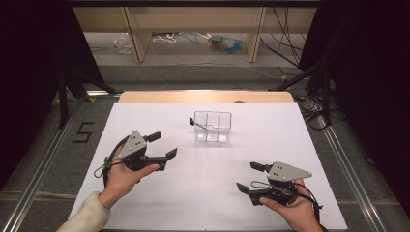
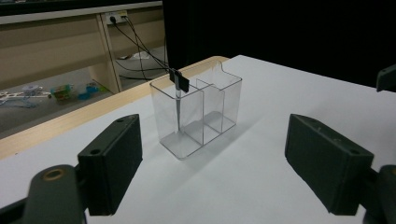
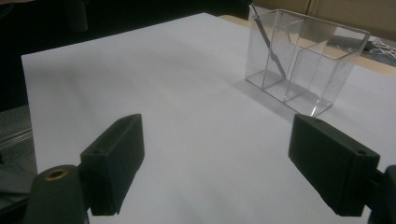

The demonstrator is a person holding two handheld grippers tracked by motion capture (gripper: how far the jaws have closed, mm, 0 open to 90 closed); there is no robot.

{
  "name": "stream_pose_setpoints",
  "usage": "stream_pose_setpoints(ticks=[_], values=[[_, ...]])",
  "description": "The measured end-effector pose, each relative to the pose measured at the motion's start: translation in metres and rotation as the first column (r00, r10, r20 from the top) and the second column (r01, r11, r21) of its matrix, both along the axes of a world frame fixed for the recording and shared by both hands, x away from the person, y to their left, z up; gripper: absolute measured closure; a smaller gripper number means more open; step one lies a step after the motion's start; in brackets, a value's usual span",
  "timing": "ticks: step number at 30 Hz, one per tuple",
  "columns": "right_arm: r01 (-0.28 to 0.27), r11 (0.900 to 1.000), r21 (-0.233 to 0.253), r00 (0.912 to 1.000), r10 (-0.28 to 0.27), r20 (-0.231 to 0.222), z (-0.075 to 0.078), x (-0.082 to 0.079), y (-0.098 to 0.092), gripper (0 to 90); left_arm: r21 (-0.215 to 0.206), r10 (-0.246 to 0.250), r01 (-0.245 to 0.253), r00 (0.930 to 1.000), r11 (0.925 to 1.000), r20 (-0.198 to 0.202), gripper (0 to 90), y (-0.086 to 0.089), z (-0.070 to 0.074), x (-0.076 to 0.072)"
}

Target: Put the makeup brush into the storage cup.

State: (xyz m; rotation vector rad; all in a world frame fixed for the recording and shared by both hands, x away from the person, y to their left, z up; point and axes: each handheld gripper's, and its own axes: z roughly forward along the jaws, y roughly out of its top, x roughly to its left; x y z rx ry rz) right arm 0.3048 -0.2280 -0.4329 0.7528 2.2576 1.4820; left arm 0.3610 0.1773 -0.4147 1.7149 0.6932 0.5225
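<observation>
Clear box [image 1: 212,126] on the bench [image 1: 203,188], split into compartments, holds one thin tool [image 2: 179,100] leaning in an end compartment, its tip indistinct; both grippers' jaws stand apart, empty.

- Organizer box [image 1: 212,126]: clear, colourless plastic.
- Thin tool [image 2: 179,100] in its left compartment: grey shaft, black top.
- Table sheet [image 1: 203,188]: plain white; far edge strip light wood.
- Left gripper [image 1: 164,145], right gripper [image 1: 247,177]: black jaws, grey top plates.
- Sleeve [image 1: 87,217]: cream.
</observation>
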Motion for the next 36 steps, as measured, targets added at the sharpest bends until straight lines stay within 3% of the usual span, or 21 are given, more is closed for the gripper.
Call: stream_pose_setpoints(ticks=[11,13,14,17,20,24,27,33,34,36], values=[[-0.002,1.0,0.01,1.0,0.003,-0.009,0.001,0.0,-0.001,19.6,-0.039,-0.008,0.009,0.9995,0.9992,0.03,18.2,0.017,-0.006,-0.021],[-0.004,1.0,0.031,1.0,0.004,0.009,0.0,0.001,-0.001,19.6,-0.048,-0.005,0.007,0.9993,0.9988,0.036,18.1,0.022,-0.007,-0.025],[0.006,1.0,0.002,1.0,-0.006,-0.005,0.003,-0.001,-0.003,19.6,-0.05,-0.005,0.007,0.9992,0.9987,0.04,18.2,0.024,-0.007,-0.027],[0.002,1.0,0.022,1.0,-0.002,0.0,0.002,0.0,-0.003,19.5,-0.058,-0.007,0.01,0.9989,0.9983,0.046,18.1,0.03,-0.009,-0.033],[-0.002,0.999,0.041,1.0,0.002,0.004,0.001,0.001,-0.003,19.4,-0.061,-0.009,0.011,0.9994,0.9981,0.032,18.0,0.035,-0.013,-0.037],[0.008,1.0,0.004,1.0,-0.008,-0.006,0.003,0.0,-0.006,19.3,-0.06,-0.008,0.01,0.9997,0.9982,0.022,18.0,0.038,-0.017,-0.042],[0.007,0.999,0.032,1.0,-0.008,0.006,0.001,0.002,-0.006,19.3,-0.055,-0.014,0.016,0.9997,0.9984,0.022,18.0,0.04,-0.02,-0.044],[0.021,1.0,0.01,0.9998,-0.021,-0.005,0.002,0.003,-0.011,19.3,-0.042,-0.023,0.023,0.9997,0.9988,0.008,18.0,0.043,-0.023,-0.047],[0.021,0.999,0.033,0.9998,-0.021,-0.004,0.001,0.004,-0.01,19.3,-0.045,-0.023,0.023,0.9997,0.9987,0.006,18.0,0.043,-0.023,-0.048],[0.019,0.999,0.026,0.9998,-0.019,-0.003,0.001,0.005,-0.011,19.2,-0.036,-0.024,0.025,0.9997,0.999,0.002,18.0,0.045,-0.024,-0.047]])
